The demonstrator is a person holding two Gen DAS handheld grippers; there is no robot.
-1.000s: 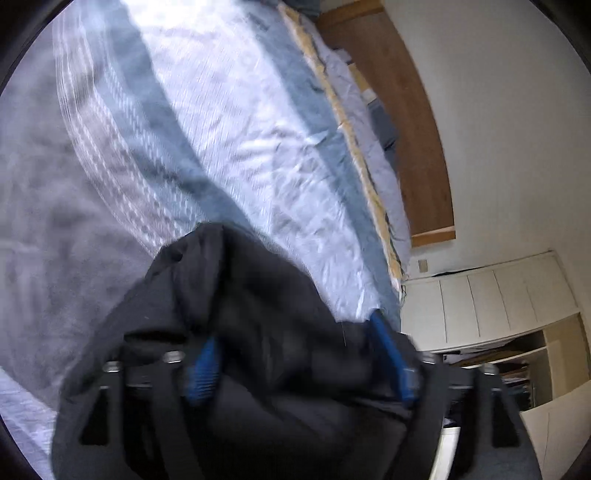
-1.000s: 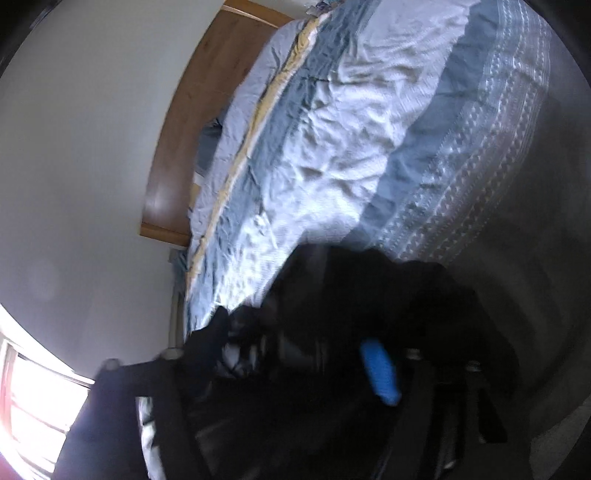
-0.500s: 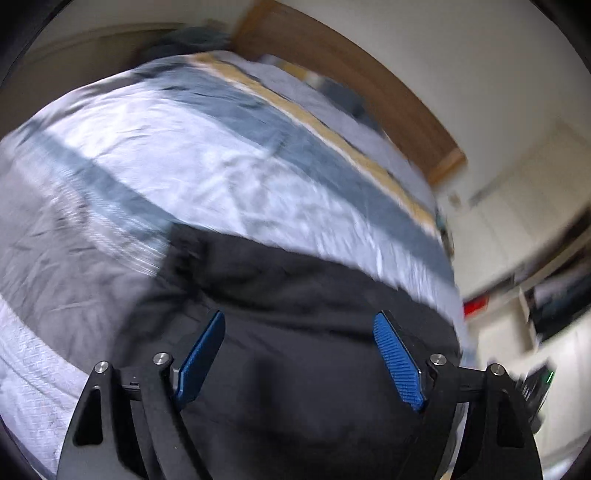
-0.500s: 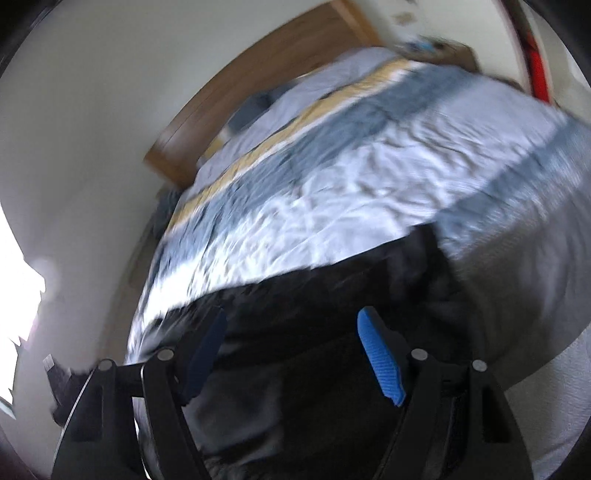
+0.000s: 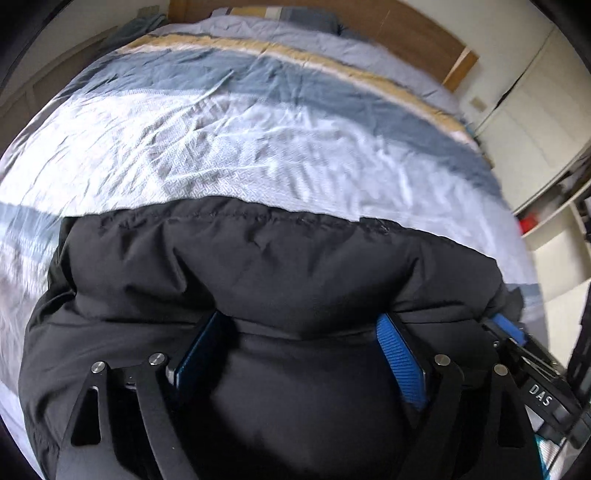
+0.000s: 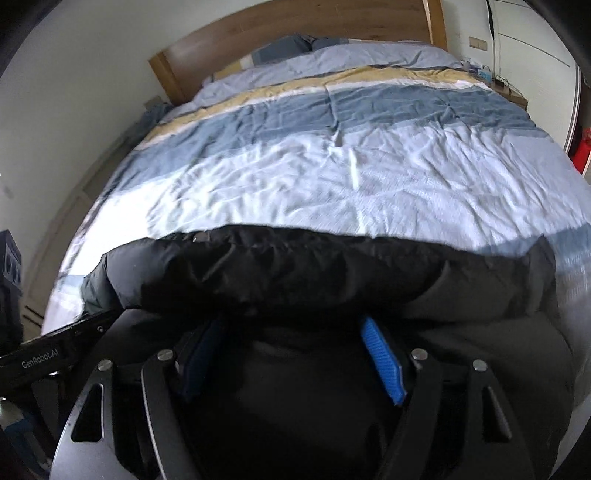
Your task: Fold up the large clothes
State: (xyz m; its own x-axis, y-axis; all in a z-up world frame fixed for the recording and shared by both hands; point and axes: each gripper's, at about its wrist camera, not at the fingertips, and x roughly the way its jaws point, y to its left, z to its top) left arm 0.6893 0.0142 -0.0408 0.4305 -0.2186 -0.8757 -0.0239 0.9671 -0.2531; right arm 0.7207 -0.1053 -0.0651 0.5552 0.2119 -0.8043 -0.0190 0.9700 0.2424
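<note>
Fold step: black jacket (image 5: 280, 266) laid on the bed (image 5: 258, 147), both grippers spread wide.

The left gripper (image 5: 299, 332) and right gripper (image 6: 291, 339) rest with jaws wide over puffy fabric at 6 o'clock; whether any cloth is gripped cannot be told. Judged next move: pinch an edge and carry it toward 12 o'clock. Since 1 s ago, the bunched, lifted jacket has dropped flat and the views have levelled.

Both wrist cameras sit low at the bed's (image 5: 258, 147) foot, close over the black coat (image 5: 280, 266), facing the headboard (image 6: 295, 33). Both views share coat, bed and headboard.
</note>
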